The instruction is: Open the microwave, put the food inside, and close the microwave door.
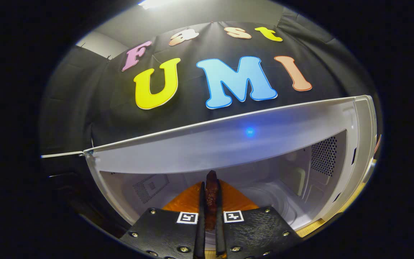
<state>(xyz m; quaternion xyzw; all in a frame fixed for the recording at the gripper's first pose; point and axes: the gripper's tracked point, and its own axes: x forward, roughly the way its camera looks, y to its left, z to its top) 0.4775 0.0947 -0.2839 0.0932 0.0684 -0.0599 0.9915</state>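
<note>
The gripper (210, 219) sits nearest, its two fingers (164, 230) drawn close together with only a narrow gap. In that gap stands a thin, dark reddish-brown piece of food (212, 196), clamped from both sides and poking up just past the fingertips. Directly behind the food and fingers is an orange plate (189, 198), spreading to either side of them; what it rests on is hidden. Beyond that opens the microwave (228, 144), a white box with its cavity facing the gripper. The cavity floor shows a round turntable (275, 198) ahead and to the right of the fingers. A perforated vent (323, 154) is on the right inner wall, farther back. The microwave's white top edge runs across above the food, tilted.
</note>
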